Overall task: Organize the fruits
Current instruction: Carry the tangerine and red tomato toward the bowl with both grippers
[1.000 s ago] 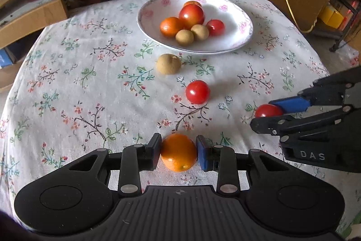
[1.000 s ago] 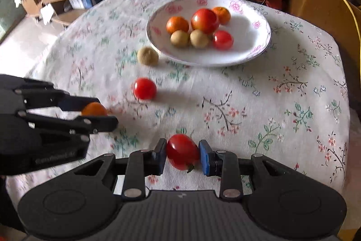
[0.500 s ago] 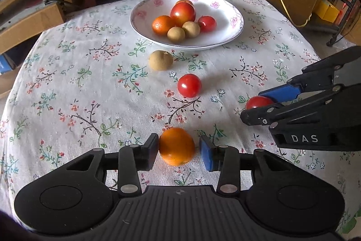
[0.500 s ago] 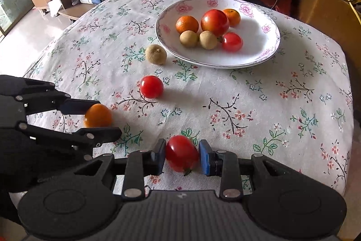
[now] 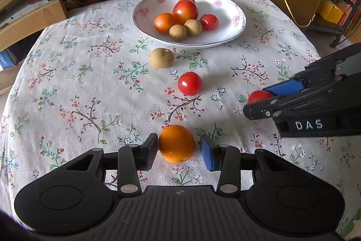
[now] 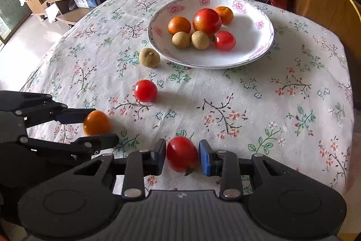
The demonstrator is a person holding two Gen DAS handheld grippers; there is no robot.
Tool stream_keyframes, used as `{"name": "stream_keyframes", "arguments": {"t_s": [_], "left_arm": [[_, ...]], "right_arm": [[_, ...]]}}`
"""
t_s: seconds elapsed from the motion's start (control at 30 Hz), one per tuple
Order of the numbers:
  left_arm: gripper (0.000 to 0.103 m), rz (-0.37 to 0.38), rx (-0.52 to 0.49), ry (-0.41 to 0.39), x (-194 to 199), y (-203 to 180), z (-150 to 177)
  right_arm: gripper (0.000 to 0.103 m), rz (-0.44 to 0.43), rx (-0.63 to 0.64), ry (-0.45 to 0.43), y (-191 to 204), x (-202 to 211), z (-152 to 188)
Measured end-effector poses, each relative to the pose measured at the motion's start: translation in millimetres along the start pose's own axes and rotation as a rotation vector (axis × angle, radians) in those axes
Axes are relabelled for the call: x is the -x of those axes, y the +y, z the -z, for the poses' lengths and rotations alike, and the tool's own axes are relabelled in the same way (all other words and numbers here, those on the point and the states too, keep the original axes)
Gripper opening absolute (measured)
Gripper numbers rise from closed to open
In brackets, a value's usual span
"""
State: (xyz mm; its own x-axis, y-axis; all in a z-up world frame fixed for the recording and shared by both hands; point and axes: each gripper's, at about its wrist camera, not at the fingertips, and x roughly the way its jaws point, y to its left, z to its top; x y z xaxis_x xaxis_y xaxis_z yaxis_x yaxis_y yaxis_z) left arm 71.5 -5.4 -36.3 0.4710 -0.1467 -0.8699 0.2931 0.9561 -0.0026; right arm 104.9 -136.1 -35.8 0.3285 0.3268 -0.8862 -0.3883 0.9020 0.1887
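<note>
Two fruits between my claws, low on the table
My left claw point(image 5: 178, 148) stands apart around the mandarin point(image 5: 177, 143), right pad clear; my right claw point(image 6: 182, 156) clamps the tomato point(image 6: 182, 154), its underside hidden.

On the table point(image 5: 67, 87) the plate point(image 5: 227, 24) sits at the far side, with six fruits clustered in it toward its left. Just before the plate's near-left rim lies a longan point(image 5: 161, 57), and nearer still a tomato point(image 5: 190, 83). Closest, an orange point(image 5: 177, 143) sits between the left tongs point(image 5: 178, 150), and to its right another tomato point(image 6: 182, 154) sits between the right tongs point(image 6: 182, 156).
</note>
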Motion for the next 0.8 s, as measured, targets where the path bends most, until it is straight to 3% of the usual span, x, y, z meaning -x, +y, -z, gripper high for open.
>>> {"name": "stream_keyframes", "arguments": {"t_s": [0.1,0.63,0.73,0.8], "left_arm": [[0.045,-0.003,0.001,0.003,0.7,-0.3,0.0],[0.043,-0.014,0.013,-0.012,-0.2,-2.2,1.7],[0.040,-0.019,0.016,-0.012,0.4,-2.5,0.7],[0.040,-0.021,0.013,-0.012,0.8,-4.2,0.8]], "right_arm": [[0.032,0.003,0.010,0.009,1.3,-1.3,0.8],[0.036,0.005,0.015,0.016,-0.6,5.1,8.8],[0.035,0.017,0.014,0.011,-2.0,7.5,9.9],[0.029,0.025,0.018,0.013,-1.6,8.0,10.9]]}}
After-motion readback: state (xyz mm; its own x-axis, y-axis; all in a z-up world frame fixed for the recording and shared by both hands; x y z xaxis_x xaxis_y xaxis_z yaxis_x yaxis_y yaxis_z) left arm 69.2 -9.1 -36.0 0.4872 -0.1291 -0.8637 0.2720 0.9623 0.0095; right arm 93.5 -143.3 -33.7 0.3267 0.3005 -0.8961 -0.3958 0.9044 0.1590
